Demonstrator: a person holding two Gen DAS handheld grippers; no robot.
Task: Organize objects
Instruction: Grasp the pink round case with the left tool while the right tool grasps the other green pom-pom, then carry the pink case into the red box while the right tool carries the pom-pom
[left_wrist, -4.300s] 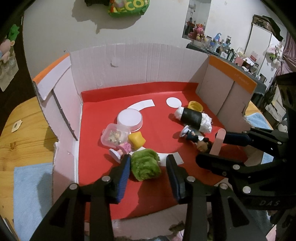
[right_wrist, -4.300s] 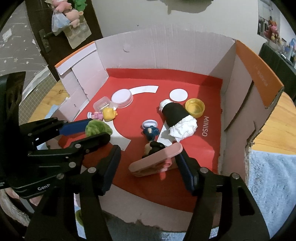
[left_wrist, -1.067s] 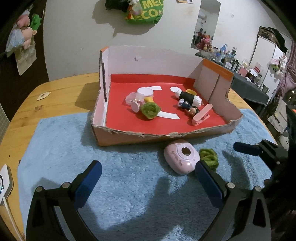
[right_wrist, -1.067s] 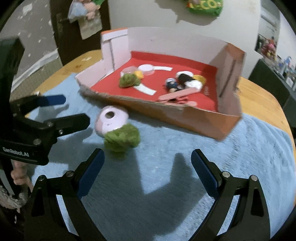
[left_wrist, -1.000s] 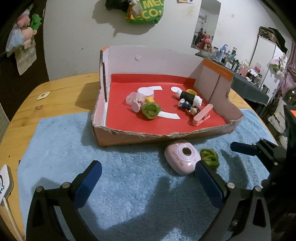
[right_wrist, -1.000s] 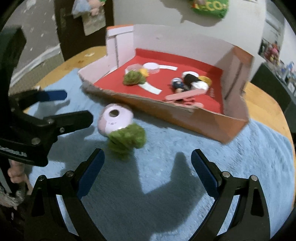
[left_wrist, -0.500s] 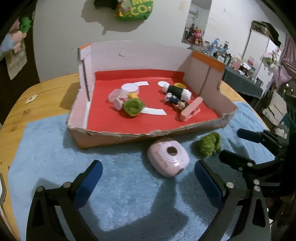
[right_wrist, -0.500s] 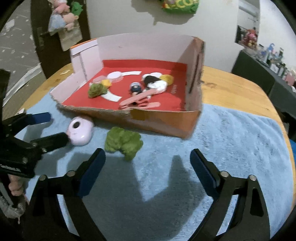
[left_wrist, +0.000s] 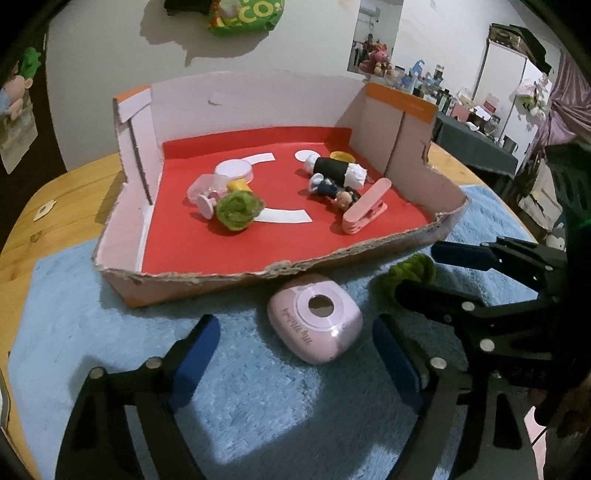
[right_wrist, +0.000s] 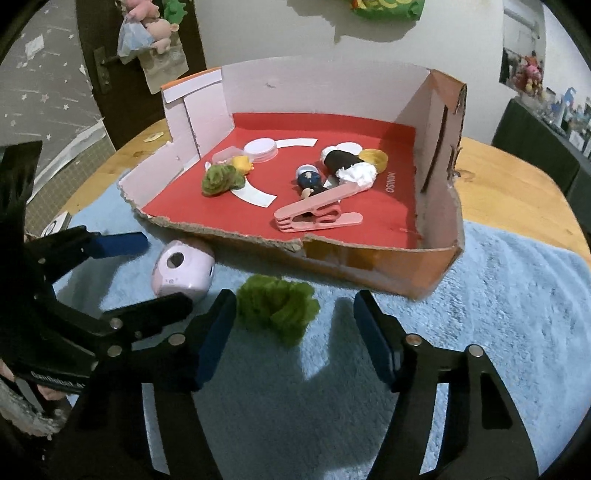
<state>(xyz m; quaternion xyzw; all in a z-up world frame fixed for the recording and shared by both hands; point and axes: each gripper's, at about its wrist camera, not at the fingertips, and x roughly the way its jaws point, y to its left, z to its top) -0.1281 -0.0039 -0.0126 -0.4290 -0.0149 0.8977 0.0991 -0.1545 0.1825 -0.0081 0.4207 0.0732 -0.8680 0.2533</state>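
1. Left gripper (left_wrist: 295, 350) over blue towel (left_wrist: 110, 332), jaws apart and just been closing – pink toy camera (left_wrist: 316, 317) between the pads, untouched.
2. Right gripper (right_wrist: 295, 332) likewise apart, just been closing; green fuzzy ball (right_wrist: 277, 306) between its fingers, at 12 o'clock from the tips, not yet pinched.
3. Cardboard box (right_wrist: 369, 258) with red floor beyond both – second green ball (left_wrist: 238, 210), pink clip (right_wrist: 317, 216) inside.
4. Camera at 9 o'clock of the loose ball.

I see a pale pink rounded toy camera (left_wrist: 315, 317) — a fuzzy green pompom (right_wrist: 277, 306) on the fluffy light-blue towel (right_wrist: 498, 314) — and a red-floored cardboard box (left_wrist: 192, 280).
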